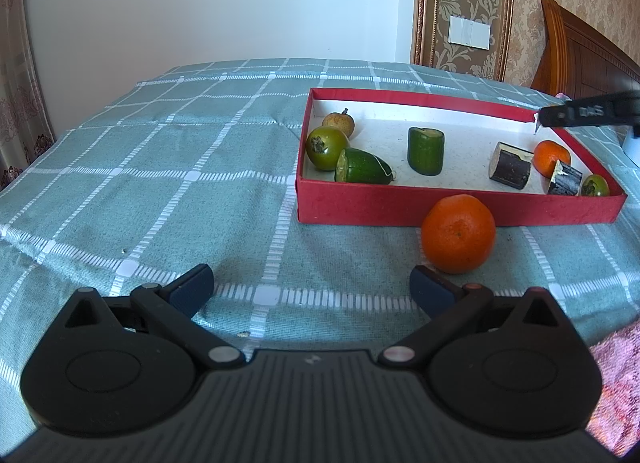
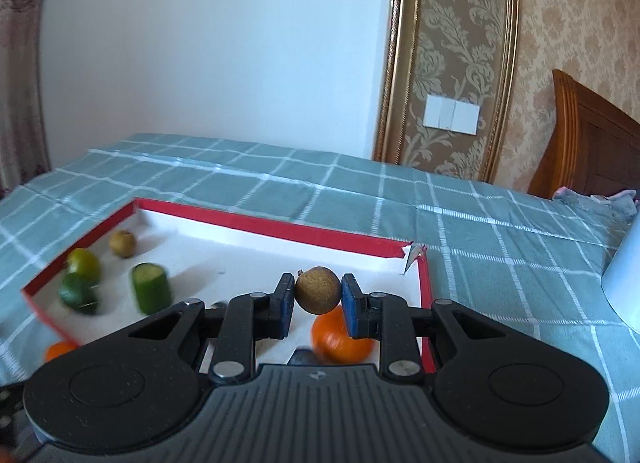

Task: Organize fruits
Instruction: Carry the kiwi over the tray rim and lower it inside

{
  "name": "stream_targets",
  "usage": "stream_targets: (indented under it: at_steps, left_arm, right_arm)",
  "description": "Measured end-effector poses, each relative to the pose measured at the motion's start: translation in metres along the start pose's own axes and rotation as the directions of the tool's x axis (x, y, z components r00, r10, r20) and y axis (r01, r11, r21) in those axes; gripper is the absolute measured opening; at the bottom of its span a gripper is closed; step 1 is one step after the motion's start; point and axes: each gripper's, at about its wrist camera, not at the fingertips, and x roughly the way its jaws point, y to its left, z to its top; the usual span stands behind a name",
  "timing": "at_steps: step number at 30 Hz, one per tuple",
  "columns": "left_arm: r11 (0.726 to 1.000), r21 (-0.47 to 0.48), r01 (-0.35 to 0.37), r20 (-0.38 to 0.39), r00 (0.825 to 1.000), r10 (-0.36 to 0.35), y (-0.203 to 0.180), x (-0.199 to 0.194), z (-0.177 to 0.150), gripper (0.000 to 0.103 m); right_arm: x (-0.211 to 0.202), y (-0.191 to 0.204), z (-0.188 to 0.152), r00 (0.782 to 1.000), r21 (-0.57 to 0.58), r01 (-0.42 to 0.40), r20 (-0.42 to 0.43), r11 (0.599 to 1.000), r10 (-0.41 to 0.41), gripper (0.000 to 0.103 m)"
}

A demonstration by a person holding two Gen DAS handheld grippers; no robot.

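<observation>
Nearest my left tongs (image 1: 312, 285), which gape wide and empty, sits the loose orange (image 1: 458, 233), ahead and to the right, touching the red box (image 1: 440, 209). My right tongs (image 2: 318, 295) pinch a small brown fruit (image 2: 318, 289) above the box's right end, over another orange (image 2: 340, 339). All rests on a bed (image 1: 160, 183) with a green checked cover, by a white wall.

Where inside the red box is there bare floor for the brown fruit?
Bare floor lies between the upright green piece and the dark piece, along the red box's far wall. Both ends are crowded. The right gripper holds the brown fruit.
</observation>
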Motion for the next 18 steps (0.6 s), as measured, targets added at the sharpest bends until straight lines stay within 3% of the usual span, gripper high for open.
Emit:
stream_targets:
  at_steps: [9, 18]
  left_arm:
    - [1.0, 0.0, 0.0, 0.0, 1.0, 0.0, 0.0, 0.0, 0.0, 0.103]
    - [1.0, 0.0, 0.0, 0.0, 1.0, 0.0, 0.0, 0.0, 0.0, 0.103]
  right_arm:
    - [0.051, 0.005, 0.005, 0.991, -0.025, 0.017, -0.129, 1.0, -0.02, 0.025]
    - [0.063, 0.013, 0.003, 0.987, -0.061, 0.034, -0.155, 0.998, -0.043, 0.025]
